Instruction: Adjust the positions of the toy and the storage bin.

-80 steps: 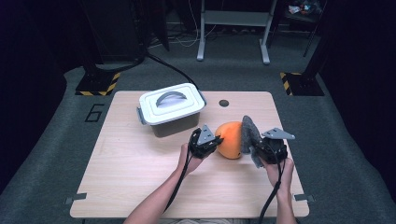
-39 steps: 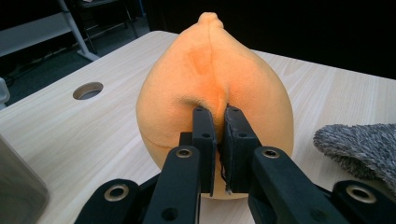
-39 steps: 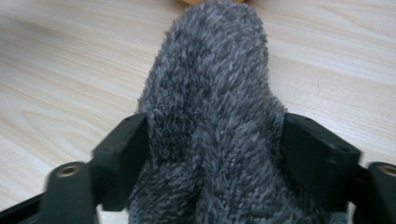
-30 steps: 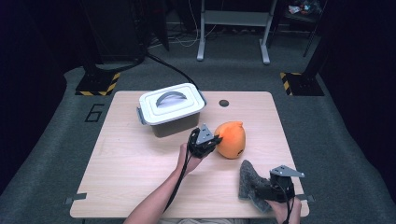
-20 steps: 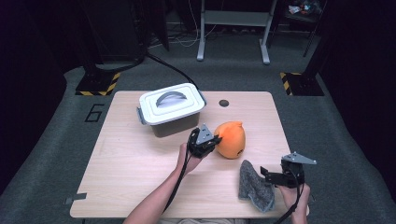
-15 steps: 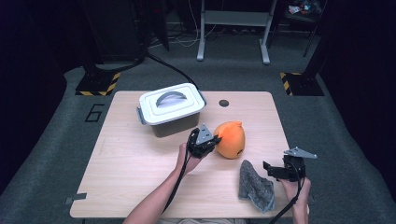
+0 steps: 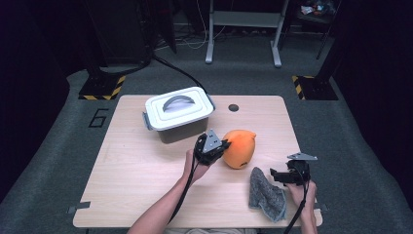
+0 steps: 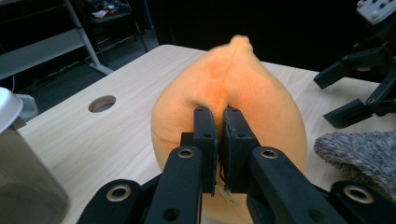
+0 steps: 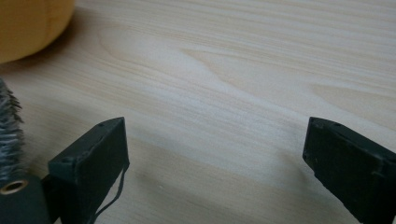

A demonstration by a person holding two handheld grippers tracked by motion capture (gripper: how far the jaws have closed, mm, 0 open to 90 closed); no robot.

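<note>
An orange plush toy stands upright at the middle of the wooden table. My left gripper reaches it from the left and is shut on a fold of its fabric, with the left gripper's jaws almost together. A grey fuzzy cloth lies crumpled near the front right edge. Just right of the cloth, my right gripper hovers low over bare wood, its jaws wide apart with nothing between them. The cloth's edge shows beside its left jaw.
A white lidded box with a grey handle sits behind the left gripper. A round hole pierces the table's far edge. The table's right edge runs close to the right hand. Dark carpet and stand legs lie beyond.
The right gripper carried the grey cloth away from the toy to the front right, let it drop on the table and drew off to the right. The left gripper kept still.
</note>
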